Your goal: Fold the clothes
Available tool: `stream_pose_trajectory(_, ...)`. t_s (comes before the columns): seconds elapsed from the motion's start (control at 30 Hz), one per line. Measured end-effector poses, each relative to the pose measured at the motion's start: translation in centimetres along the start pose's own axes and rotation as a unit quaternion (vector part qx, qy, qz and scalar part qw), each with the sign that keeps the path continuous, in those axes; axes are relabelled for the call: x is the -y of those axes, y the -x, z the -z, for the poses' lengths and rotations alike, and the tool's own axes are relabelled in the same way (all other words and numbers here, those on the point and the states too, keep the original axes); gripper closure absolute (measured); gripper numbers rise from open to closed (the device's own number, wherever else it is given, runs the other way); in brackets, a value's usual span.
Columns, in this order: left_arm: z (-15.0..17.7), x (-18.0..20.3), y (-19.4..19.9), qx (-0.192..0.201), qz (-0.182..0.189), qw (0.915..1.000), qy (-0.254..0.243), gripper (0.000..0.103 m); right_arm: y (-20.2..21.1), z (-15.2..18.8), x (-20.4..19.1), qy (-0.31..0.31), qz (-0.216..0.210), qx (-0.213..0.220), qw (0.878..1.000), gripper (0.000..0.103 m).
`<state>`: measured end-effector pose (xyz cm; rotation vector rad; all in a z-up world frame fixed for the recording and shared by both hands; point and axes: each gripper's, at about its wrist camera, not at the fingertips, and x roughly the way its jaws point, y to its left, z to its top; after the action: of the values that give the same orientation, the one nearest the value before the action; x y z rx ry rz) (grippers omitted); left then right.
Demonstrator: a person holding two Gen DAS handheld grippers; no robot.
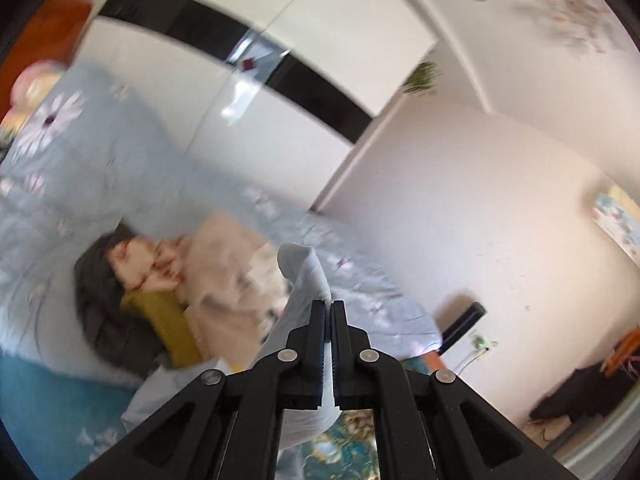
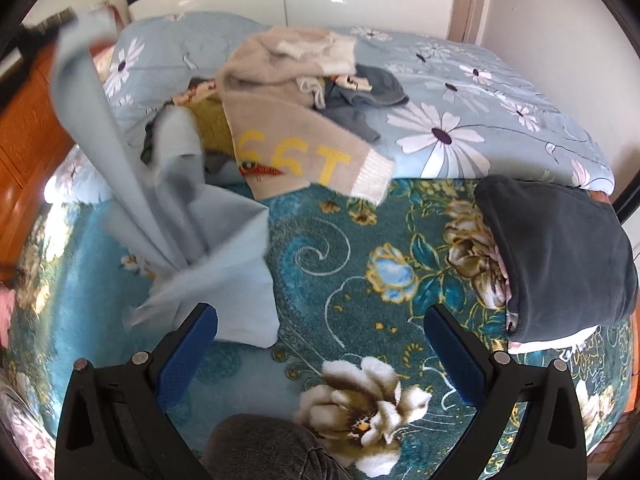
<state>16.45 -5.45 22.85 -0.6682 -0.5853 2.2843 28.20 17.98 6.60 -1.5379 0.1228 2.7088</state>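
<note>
Left tool (image 1: 327, 307), jaws pinched narrow on a pale blue garment (image 2: 176, 200), which hangs lifted above the teal floral blanket (image 2: 360, 248) on the bed. Right tool (image 2: 320, 320) spread wide, gripping nothing, just beside the garment's lower edge. Unfolded clothes pile (image 2: 288, 80) behind; folded dark garment (image 2: 560, 256) at right.

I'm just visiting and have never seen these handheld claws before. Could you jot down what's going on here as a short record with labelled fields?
Setting: bed with a pale blue daisy-print quilt and a teal floral plush blanket
Left gripper: shut on the light blue cloth garment, lifting it
Right gripper: open, above the blanket, holding nothing
Unfolded pile: beige knitted sweater with yellow lettering, mustard and dark grey clothes
Already folded: dark grey fleece garment, at the right
Stage: folding of the blue garment not yet begun
</note>
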Motion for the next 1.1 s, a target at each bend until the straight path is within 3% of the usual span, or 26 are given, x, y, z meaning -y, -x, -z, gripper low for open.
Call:
stream_pose_trajectory(0.1,-0.5,3.7,1.2,0.001,0.025,0.9991,-0.033,0.1,1.7,-0.4,0.1,-0.004,-0.011,0.026,1.0,0.0)
stream_pose_trajectory(0.2,1.0,5.6,0.8,-0.022,0.041,0.998,-0.043,0.1,3.7,-0.8,-0.1,0.002,-0.034,0.052,0.998,0.0)
stream_pose_trajectory(0.33,4.3,4.8,1.1,-0.037,0.034,0.9985,-0.021,0.1,5.2,-0.4,-0.5,0.019,-0.052,0.068,0.996,0.0)
stream_pose_trajectory(0.47,6.4,-0.7,4.3,-0.02,-0.024,0.9989,0.036,0.1,5.3,0.8,0.5,0.018,-0.039,0.062,0.997,0.0)
stream_pose_trajectory(0.63,6.3,-7.4,11.2,0.011,-0.111,0.9903,0.082,0.1,4.0,1.3,2.0,0.001,-0.025,0.04,0.999,0.0)
stream_pose_trajectory(0.73,6.2,-8.2,11.9,0.013,-0.112,0.9899,0.086,0.1,3.1,0.7,-1.1,0.034,-0.052,0.038,0.997,0.0)
stream_pose_trajectory(0.83,5.8,-7.7,13.4,0.037,-0.137,0.9865,0.081,0.1,2.4,0.0,-5.1,0.078,-0.085,0.042,0.992,0.0)
stream_pose_trajectory(0.93,6.0,-9.8,17.0,0.072,-0.184,0.9751,0.101,0.1,1.7,-0.4,-8.1,0.099,-0.104,0.044,0.989,0.0)
stream_pose_trajectory(1.0,6.8,-12.1,20.6,0.09,-0.245,0.959,0.11,0.1,1.0,-0.4,-8.6,0.097,-0.11,0.041,0.988,0.0)
stream_pose_trajectory(1.1,8.9,-15.9,26.0,0.096,-0.334,0.9283,0.131,0.1,-0.2,-0.3,-7.8,0.081,-0.102,0.032,0.991,0.0)
